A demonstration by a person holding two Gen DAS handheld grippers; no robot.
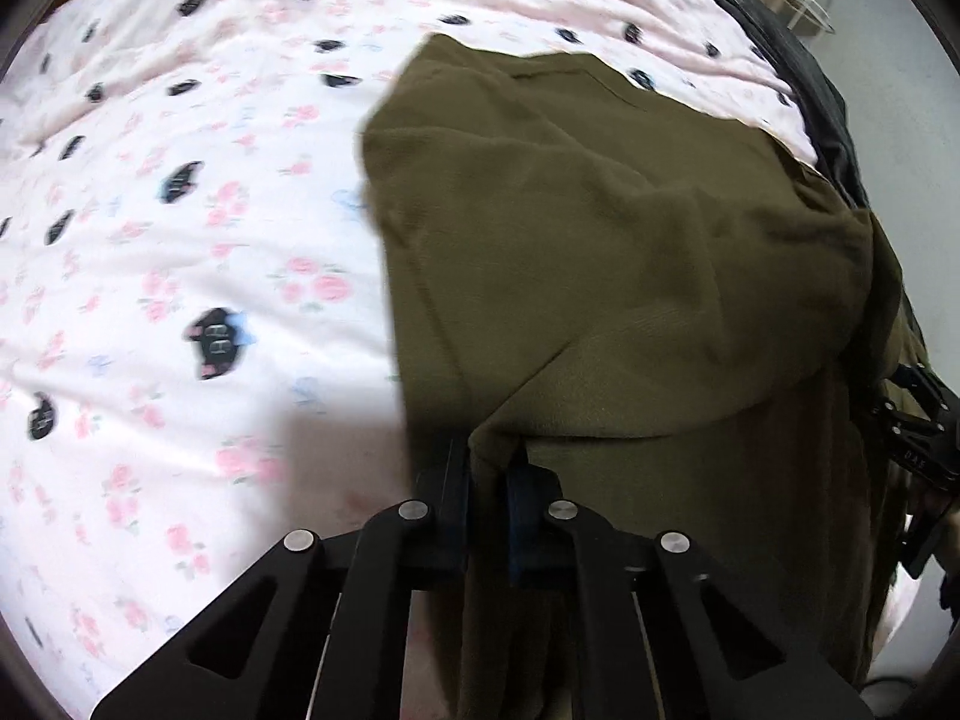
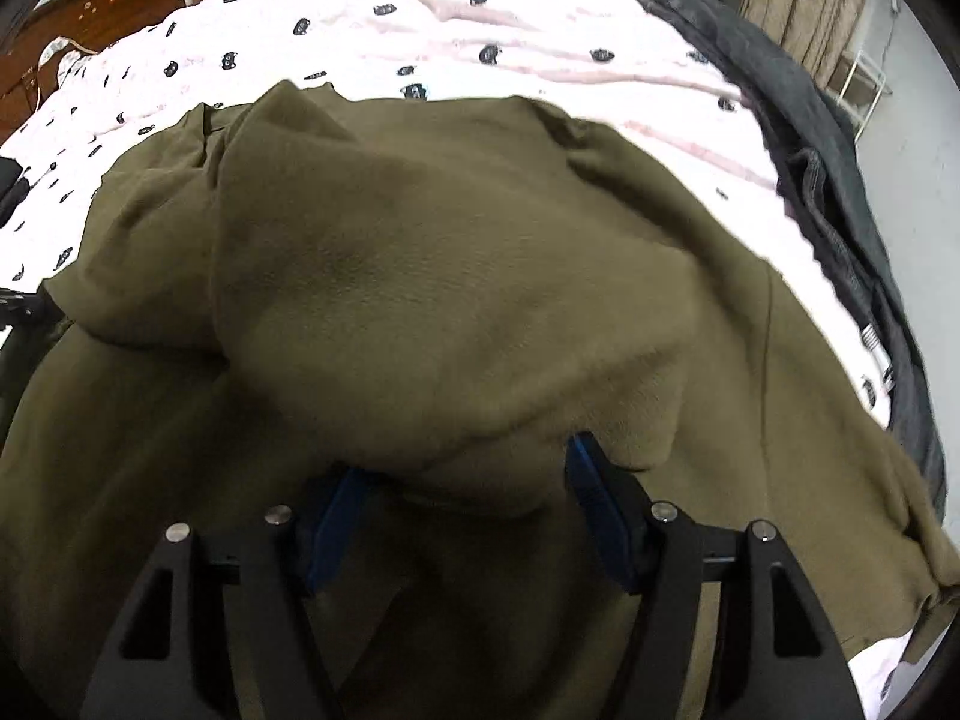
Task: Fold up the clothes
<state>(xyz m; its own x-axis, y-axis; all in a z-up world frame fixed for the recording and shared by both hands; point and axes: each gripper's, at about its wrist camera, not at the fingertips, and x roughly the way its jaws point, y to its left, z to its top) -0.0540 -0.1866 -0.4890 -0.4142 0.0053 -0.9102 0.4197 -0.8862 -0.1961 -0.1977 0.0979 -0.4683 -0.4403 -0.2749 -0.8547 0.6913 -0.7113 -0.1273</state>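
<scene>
An olive green garment lies rumpled on the bed, with one layer folded over onto the rest. My left gripper is shut on a pinched fold at the garment's near left edge, and cloth hangs down between the fingers. In the right wrist view the same garment fills the middle. My right gripper stands open, blue pads wide apart, and the folded layer's edge drapes over the fingertips without being pinched. The right gripper also shows at the right edge of the left wrist view.
The bed is covered by a pink floral sheet with dark printed figures. A dark grey cloth runs along the bed's right edge. Wooden furniture stands beyond the far left, a white wire rack at the far right.
</scene>
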